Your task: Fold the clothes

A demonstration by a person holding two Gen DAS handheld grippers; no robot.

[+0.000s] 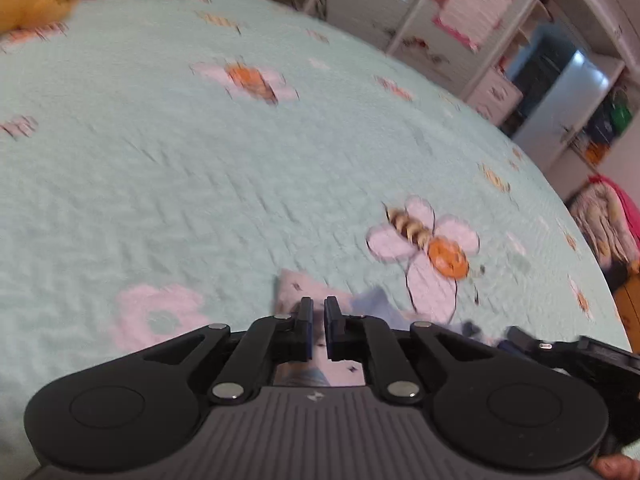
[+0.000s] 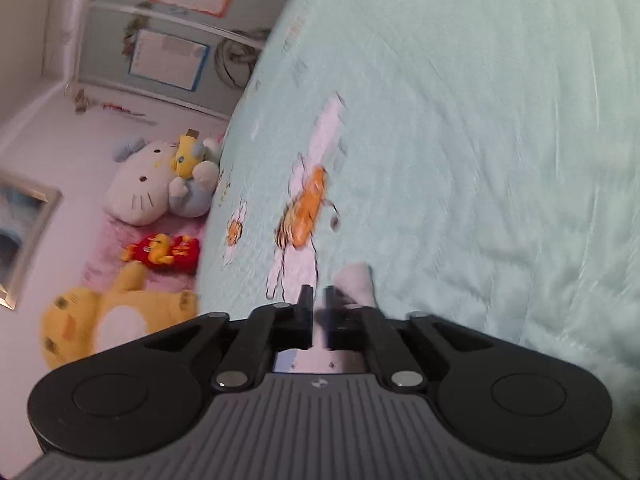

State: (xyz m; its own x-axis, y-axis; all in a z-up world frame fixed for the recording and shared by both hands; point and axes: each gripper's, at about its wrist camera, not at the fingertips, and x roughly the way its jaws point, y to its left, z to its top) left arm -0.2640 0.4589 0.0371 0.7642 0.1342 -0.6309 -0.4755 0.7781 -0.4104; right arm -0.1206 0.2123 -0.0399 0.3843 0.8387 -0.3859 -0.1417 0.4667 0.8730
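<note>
A pale pink garment [image 1: 294,286] with small dark marks lies bunched on a mint bedspread [image 1: 200,160] printed with flowers and bees. In the left wrist view, my left gripper [image 1: 318,302] is low over the bed, its jaws nearly together with the pink cloth pinched between them and poking out past the tips. In the right wrist view, my right gripper [image 2: 319,292] stands the same way, with a fold of the garment [image 2: 356,280] sticking out beside its right finger. Most of the cloth is hidden under the gripper bodies. Both views are motion-blurred.
Plush toys lie at the head of the bed: a white cat [image 2: 140,184], a red cushion [image 2: 164,252] and a yellow one [image 2: 100,320]. White shelves [image 1: 460,20] stand beyond the bed's far edge. A heap of clothes [image 1: 608,220] sits off the right edge.
</note>
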